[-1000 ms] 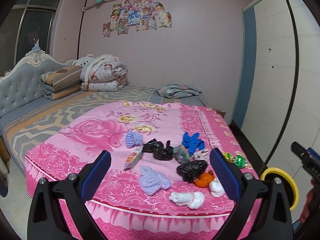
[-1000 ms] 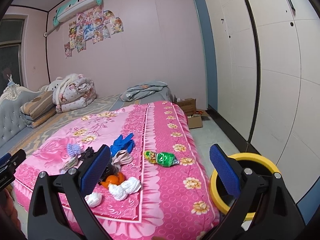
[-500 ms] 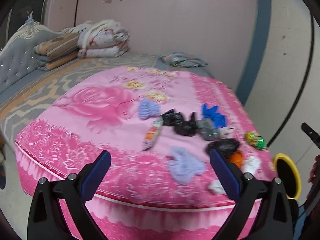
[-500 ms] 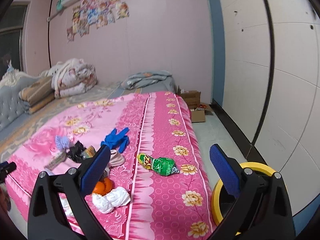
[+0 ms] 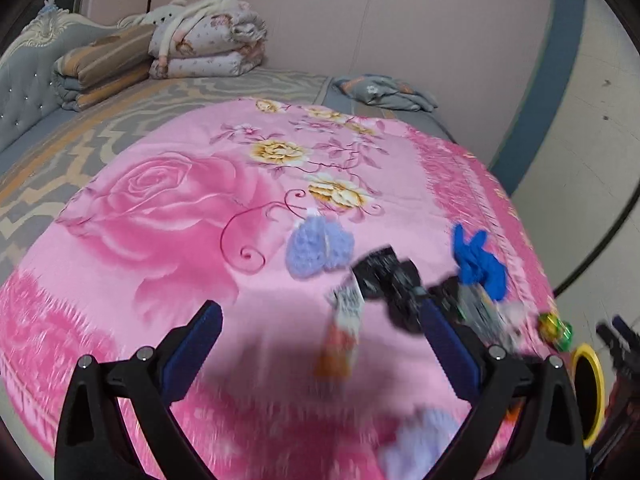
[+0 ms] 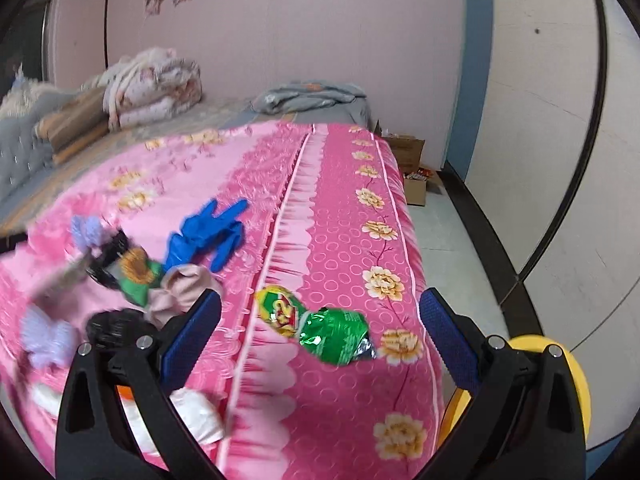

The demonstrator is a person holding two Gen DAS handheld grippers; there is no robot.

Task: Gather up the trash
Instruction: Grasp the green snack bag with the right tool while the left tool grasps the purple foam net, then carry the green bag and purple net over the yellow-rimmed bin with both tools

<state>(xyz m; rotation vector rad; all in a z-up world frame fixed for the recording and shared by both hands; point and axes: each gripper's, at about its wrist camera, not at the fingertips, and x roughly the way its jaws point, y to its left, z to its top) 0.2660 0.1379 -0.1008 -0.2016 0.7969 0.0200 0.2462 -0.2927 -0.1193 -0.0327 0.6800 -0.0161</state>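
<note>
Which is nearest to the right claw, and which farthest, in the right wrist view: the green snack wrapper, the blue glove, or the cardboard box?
1. Green snack wrapper: between the fingers of the right claw, on the bed.
2. Blue glove: farther, to the left.
3. Cardboard box: farthest, on the floor beyond the bed.

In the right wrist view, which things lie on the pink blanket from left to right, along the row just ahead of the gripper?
lilac knitted piece → black crumpled bag → beige cloth → green snack wrapper
</note>
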